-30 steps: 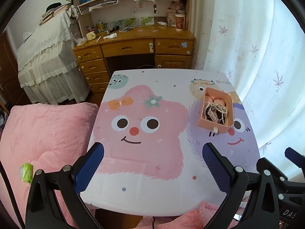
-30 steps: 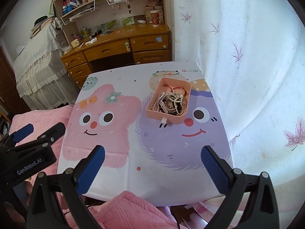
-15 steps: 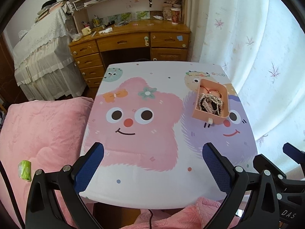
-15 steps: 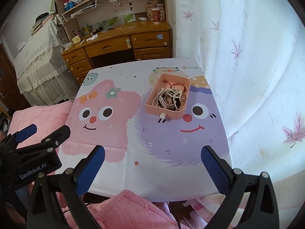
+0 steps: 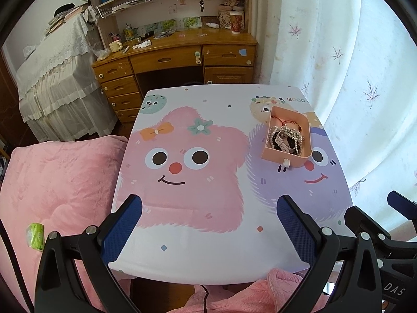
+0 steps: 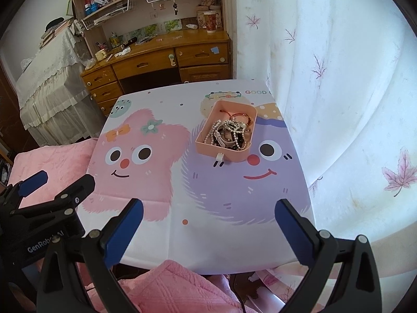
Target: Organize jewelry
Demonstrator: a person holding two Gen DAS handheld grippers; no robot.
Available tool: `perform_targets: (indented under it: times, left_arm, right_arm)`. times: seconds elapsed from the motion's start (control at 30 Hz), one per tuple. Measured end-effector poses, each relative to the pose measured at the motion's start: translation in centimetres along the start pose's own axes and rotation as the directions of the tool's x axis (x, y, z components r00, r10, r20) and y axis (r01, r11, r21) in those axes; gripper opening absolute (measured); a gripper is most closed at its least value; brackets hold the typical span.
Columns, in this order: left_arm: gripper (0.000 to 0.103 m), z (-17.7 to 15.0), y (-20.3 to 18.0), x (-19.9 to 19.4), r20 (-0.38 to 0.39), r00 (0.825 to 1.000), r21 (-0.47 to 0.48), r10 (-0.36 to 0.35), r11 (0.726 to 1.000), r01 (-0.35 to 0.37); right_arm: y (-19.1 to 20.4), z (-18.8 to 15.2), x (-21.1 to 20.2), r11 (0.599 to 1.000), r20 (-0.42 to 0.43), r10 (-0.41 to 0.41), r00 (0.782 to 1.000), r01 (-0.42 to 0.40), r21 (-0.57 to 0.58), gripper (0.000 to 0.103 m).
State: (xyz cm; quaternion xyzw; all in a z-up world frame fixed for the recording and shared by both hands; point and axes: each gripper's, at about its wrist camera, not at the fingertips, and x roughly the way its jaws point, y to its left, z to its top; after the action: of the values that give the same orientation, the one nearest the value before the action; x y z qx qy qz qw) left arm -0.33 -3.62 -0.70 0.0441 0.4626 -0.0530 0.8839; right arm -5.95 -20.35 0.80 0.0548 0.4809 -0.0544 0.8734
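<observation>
Nearest to us, our left tongs (image 5: 208, 224) hang with their jaws spread wide and nothing between them, above the near edge of the counter (image 5: 198, 255), and our right tongs (image 6: 207, 230) are spread just as wide and just as empty over the same near edge. In the right wrist view the left tongs show at the lower left, over the pink blanket (image 6: 52, 161) that lies beside the counter; in the left wrist view a small green packet (image 5: 36, 236) rests on that blanket. A fold of pink quilted fabric (image 6: 172, 289) sits below the counter's near edge. The counter wears a cloth printed with a pink furry star face (image 5: 182, 164) on its left half and a purple furry face (image 6: 242, 172) on its right. Farther along, on the right half toward the far side, we see the pink tray (image 6: 208, 151), well apart from both tongs, with a small white tab on its near wall. Inside it lies a tangled heap of jewelry (image 6: 230, 134): pearl strands, dark beads, a white watch strap and a reddish bangle (image 6: 241, 116) toward the far end. To the right hangs a white curtain (image 6: 338, 104) printed with leaves. Beyond the counter stands a wooden desk (image 5: 182, 52) with drawers and cluttered shelves, and to its left a piece of furniture draped in lace cloth (image 5: 57, 78).
</observation>
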Motion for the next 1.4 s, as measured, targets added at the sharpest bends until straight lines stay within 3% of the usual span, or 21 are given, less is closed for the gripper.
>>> perform_targets:
  times: [1.4]
  left_arm:
    - [0.102,1.5,-0.1,0.7,0.018,1.0,0.011,0.004,1.0,-0.004]
  right_arm:
    - [-1.0,1.1,1.6,0.998,-0.031,-0.019,0.999,0.021,0.055,0.101]
